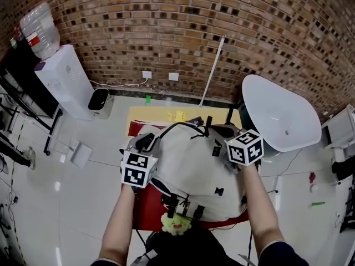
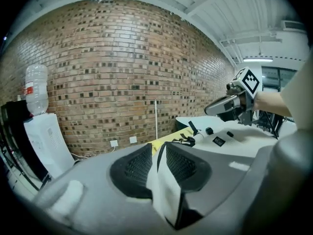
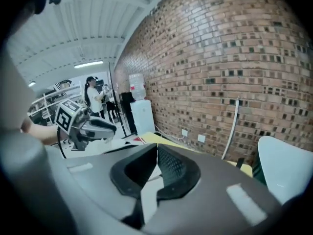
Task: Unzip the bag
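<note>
Left gripper (image 2: 157,150), own view: jaws stand apart, gap narrow at the tips and wider lower down. Only pale bag fabric shows through it, nothing gripped. Released.

Right gripper (image 3: 156,150), own view: jaws clenched tip to tip. I see nothing caught between them.

Head view: both grippers hover over the bag (image 1: 188,162), one at each side of its upper half. The bag is a cream backpack lying flat on a red mat (image 1: 143,210), which lies on a yellow counter (image 1: 148,115). Black straps and buckles trail off the near end, where a small yellow-green plush toy (image 1: 176,224) hangs. White chair (image 1: 277,118) stands just beyond the counter's right end.

A dark curved line runs along the bag's far edge. I cannot tell whether it is the zip or a carry handle, and I cannot pick out a pull tab from here. No opening shows, so I judge the bag is not yet unzipped.

Handling, my guess:
- Soft cloth, slack, probably light; it will bunch and drag rather than resist.
- One gripper should pinch the fabric just beside the zip's start to keep it taut.
- The other takes the tab, which is small and likely slick, so grip it square.
</note>
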`<state>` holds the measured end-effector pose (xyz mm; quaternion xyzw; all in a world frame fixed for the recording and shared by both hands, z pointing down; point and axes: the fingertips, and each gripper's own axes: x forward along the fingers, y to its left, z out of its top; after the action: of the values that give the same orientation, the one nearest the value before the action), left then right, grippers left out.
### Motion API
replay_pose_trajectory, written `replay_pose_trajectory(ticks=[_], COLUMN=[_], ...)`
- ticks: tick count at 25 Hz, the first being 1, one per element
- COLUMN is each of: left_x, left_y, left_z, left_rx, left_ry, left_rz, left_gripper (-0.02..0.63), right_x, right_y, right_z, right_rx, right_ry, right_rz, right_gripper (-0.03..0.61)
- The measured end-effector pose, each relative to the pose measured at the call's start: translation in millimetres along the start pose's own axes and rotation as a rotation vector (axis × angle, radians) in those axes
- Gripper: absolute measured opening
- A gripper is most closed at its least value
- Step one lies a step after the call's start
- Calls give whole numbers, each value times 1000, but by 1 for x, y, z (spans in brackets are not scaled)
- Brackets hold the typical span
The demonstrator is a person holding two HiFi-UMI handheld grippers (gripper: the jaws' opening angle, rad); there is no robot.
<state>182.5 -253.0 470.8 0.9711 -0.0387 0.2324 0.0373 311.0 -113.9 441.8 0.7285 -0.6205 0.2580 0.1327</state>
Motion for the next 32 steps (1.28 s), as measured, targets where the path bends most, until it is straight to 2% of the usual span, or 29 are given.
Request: replay_pose_trajectory(ticks=[3, 8, 12, 16, 22, 32], left_x=[-17, -42, -61, -75, -90, -104], left_y=[-23, -67, -109, -143, -176, -203], left_z=[21, 39, 45, 52, 54, 65], left_rx=[-4, 1, -37, -26, 21, 35], left_ry=[-62, -100, -143, -186, -219, -253], left_rz=[-3, -3, -39, -60, -52, -45], left_gripper=[5, 3, 3, 3, 3, 3], right_x=[-25, -64, -94, -121, -153, -180], right_y=[29, 70, 93, 111, 130, 133], right_z=[12, 21, 20, 21, 19, 11], right_rx=[-3, -2, -15, -53, -98, -103], right_ry=[-98, -239, -347, -445, -514, -542], right_rz=[52, 94, 104, 126, 145, 155], right_gripper=[6, 6, 6, 5, 6, 6])
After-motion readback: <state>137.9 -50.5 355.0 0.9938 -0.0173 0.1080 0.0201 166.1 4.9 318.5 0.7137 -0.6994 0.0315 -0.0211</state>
